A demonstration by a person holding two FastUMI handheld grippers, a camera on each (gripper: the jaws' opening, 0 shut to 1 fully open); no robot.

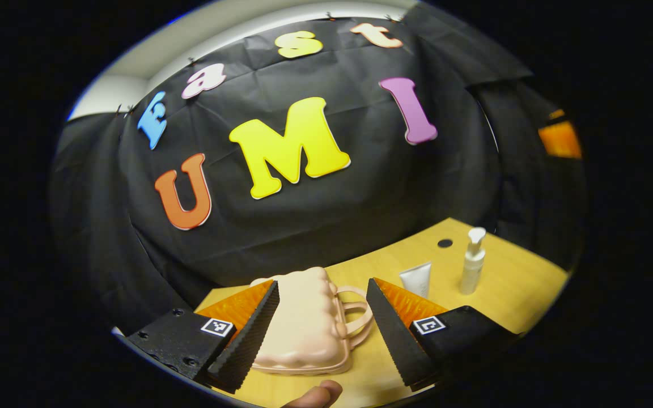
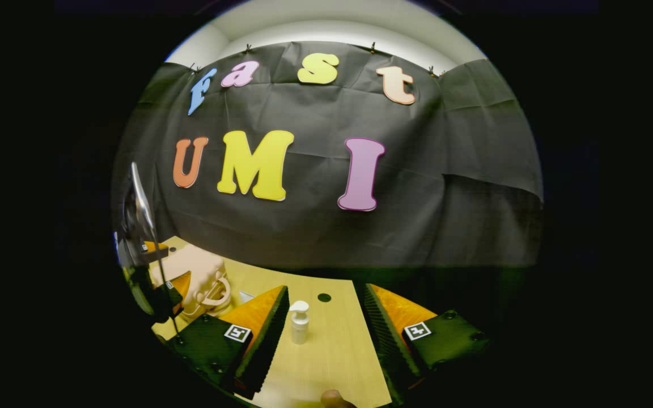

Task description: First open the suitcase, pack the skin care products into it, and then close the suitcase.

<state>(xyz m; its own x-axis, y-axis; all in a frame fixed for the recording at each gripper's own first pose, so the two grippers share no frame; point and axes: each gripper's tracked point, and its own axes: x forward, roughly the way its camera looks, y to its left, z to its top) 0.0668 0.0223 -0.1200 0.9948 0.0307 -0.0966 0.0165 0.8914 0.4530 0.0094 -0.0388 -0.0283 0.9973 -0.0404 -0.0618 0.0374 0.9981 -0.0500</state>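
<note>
Both grippers gape, holding nothing; we judge the closed suitcase [image 1: 304,323] light, rigid, best gripped at its handle [image 1: 357,314].

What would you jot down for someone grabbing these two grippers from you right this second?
Left gripper: open, holding nothing, jaws either side of the pink suitcase.
Right gripper: open, holding nothing, pointed at the pump bottle.
Things: suitcase lies shut on the table; the tube and pump bottle stand beside it, apart from each other.
Done: nothing yet.
Left: open the suitcase, pack tube and bottle, close it.
</note>
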